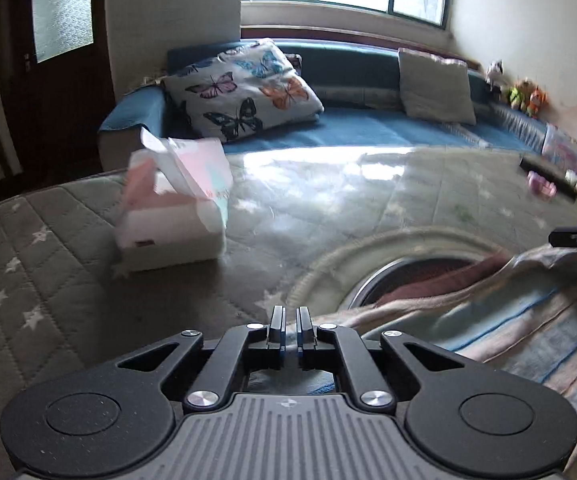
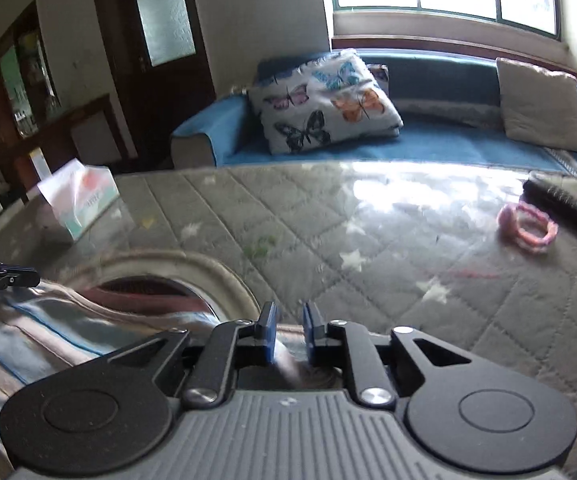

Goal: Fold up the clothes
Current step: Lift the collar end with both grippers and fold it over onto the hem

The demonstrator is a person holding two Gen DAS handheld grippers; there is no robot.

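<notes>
The striped garment, pale with blue lines and a ribbed collar, lies on the quilted star-print mat over the bench, spread between the two claws; its neck opening shows a dark red lining. The left claw has its pads drawn nearly together, and cloth runs beneath it, but whether any fabric is pinched I cannot tell. The right claw stands slightly parted with a strip of cloth showing in the gap; it looks to be gripping the garment's edge, though loosely.

The risks, as I judge them: a thin pinch on the right could slip out if the cloth is pulled; if only one side truly holds, the fold would go skewed; the glossy mat may let the whole garment slide rather than crease. The tissue box stands near on the left, and a swept hem could knock it; the pink hair tie and dark brush lie well apart on the right.
</notes>
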